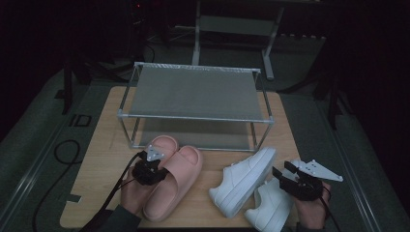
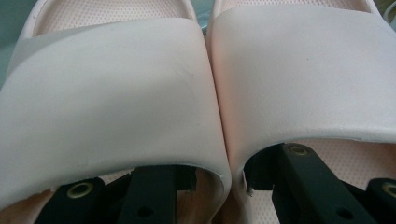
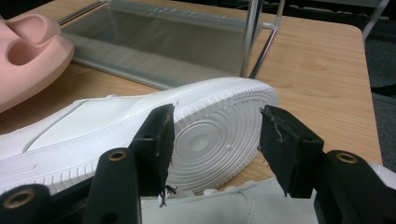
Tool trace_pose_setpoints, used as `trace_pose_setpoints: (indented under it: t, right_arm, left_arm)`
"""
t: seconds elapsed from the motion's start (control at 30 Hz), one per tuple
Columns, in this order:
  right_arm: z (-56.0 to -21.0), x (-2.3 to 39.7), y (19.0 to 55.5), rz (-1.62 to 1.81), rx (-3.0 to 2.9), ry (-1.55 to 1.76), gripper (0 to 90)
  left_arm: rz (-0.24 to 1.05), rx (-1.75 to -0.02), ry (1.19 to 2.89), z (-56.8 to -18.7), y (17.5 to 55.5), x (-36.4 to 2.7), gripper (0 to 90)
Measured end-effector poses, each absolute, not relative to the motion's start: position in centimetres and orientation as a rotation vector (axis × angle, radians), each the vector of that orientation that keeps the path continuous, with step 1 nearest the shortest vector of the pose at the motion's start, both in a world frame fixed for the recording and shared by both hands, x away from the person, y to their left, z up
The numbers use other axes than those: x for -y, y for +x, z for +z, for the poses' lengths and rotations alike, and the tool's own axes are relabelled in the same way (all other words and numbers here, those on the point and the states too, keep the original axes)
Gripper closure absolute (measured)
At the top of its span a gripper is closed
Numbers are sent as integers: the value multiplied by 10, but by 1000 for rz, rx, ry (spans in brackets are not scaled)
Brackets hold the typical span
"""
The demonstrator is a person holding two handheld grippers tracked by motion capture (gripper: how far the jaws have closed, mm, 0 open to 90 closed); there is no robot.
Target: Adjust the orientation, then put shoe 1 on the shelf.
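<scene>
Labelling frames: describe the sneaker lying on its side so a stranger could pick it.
Start at the metal shoe rack on the wooden table. In front of its right leg lies a white sneaker, tipped so its ridged sole faces right. Its upright twin lies beside it.

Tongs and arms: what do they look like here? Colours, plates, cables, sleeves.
The left tongs and the right tongs both have black bodies and black jaws with brass-coloured screw eyelets. Each carries a grey three-cornered plate on top and trails a black cable. The right tongs' pads are black with frayed edges. A dark sleeve covers the left forearm.
</scene>
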State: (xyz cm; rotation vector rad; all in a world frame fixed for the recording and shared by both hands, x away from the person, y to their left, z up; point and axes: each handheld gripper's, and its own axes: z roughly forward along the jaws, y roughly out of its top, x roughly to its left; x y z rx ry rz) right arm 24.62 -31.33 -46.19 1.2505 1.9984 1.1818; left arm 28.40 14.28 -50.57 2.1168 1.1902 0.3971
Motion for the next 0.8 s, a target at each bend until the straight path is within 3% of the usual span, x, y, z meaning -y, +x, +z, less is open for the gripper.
trace_pose_setpoints:
  t: [0.8]
  right_arm:
    - [-462, 314, 246, 1183, -1994, 1253, 446]
  left_arm:
    - [404, -1114, 2122, -494, 306, -134, 694]
